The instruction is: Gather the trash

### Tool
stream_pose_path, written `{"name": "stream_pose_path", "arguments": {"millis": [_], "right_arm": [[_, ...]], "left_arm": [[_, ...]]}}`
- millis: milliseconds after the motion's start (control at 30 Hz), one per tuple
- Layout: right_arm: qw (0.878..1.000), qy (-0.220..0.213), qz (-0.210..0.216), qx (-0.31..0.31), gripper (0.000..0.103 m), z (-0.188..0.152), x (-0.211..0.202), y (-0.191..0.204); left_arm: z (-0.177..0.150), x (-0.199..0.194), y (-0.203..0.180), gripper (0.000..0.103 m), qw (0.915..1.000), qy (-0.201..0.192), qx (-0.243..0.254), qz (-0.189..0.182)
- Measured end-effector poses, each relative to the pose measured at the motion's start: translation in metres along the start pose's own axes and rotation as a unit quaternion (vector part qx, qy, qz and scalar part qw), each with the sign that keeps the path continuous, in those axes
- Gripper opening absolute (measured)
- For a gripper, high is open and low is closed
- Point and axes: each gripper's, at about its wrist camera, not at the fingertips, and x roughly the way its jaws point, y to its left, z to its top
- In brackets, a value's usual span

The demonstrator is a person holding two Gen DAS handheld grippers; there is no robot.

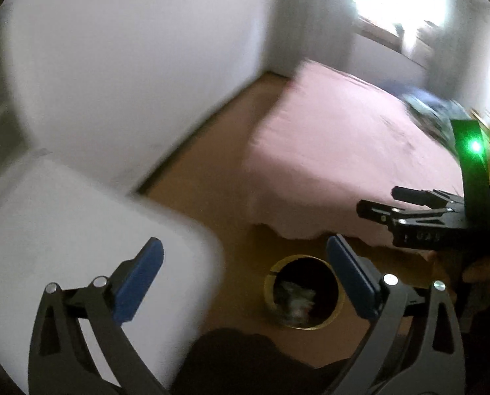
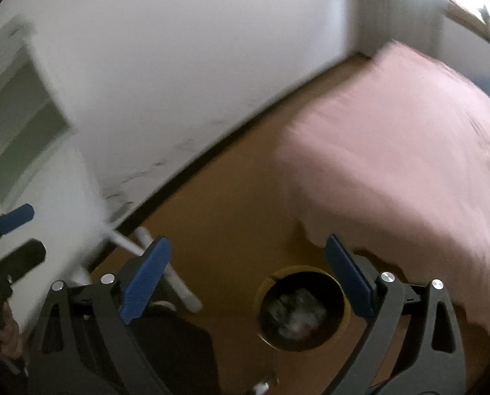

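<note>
**Both claws wide and empty above the bin**

The left claw (image 1: 245,273) stood wide open with nothing between its blue pads (image 1: 139,283), and the right claw (image 2: 248,276) was spread just as far, also holding nothing. Both pointed down toward the brown floor (image 1: 212,171), and both views were blurred.

Between the fingers of each claw lay a round bin (image 1: 302,293) with a yellowish rim and a dark inside. It stood on the floor just beside the hanging edge of a pink bed cover (image 1: 337,151). Pale crumpled trash (image 2: 294,312) sat in the bottom of the bin; what kind it was could not be told through the blur.

In the left wrist view, the right claw showed at the right edge as a black body with a green light on its upright part, held over the near edge of the bed, with part of a hand (image 1: 482,273) just below it. A white tabletop (image 1: 80,247) filled the lower left, under the left claw's left finger. In the right wrist view, white legs (image 2: 179,283) of that furniture reached down to the floor, and the left claw showed at the far left edge, one blue pad visible.

A white wall (image 2: 179,65) ran behind the floor strip, meeting the bed at the far corner. Bright window light (image 1: 393,0) washed out the upper right.
</note>
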Motion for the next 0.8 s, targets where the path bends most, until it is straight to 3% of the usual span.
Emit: {"name": "stream_pose_path", "arguments": {"millis": [133, 233, 367, 433, 533, 600, 700, 800], "right_arm": [[0.993, -0.014, 0.076, -0.089, 0.093, 0.024, 0.008, 0.102], [0.979, -0.023, 0.133, -0.152, 0.093, 0.027, 0.006, 0.180], [0.953, -0.021, 0.196, -0.229, 0.093, 0.015, 0.004, 0.277], [0.943, -0.017, 0.217, -0.253, 0.093, 0.005, 0.005, 0.311], [0.927, -0.008, 0.246, -0.282, 0.093, -0.012, 0.003, 0.355], [0.918, -0.008, 0.259, -0.300, 0.093, -0.020, 0.000, 0.381], [0.910, -0.013, 0.270, -0.313, 0.093, -0.026, -0.004, 0.401], [0.904, -0.023, 0.280, -0.322, 0.093, -0.036, -0.014, 0.407]], "left_arm": [[-0.021, -0.064, 0.078, 0.096, 0.9921, -0.023, -0.082, 0.092], [-0.052, -0.114, 0.131, 0.096, 0.9763, -0.032, -0.137, 0.164], [-0.103, -0.177, 0.185, 0.096, 0.9423, -0.045, -0.209, 0.257], [-0.130, -0.204, 0.207, 0.096, 0.9211, -0.048, -0.247, 0.297], [-0.164, -0.231, 0.226, 0.096, 0.8941, -0.048, -0.287, 0.341], [-0.179, -0.244, 0.239, 0.096, 0.8833, -0.046, -0.301, 0.357], [-0.189, -0.259, 0.242, 0.096, 0.8714, -0.050, -0.312, 0.375], [-0.195, -0.268, 0.239, 0.096, 0.8684, -0.053, -0.316, 0.379]]}}
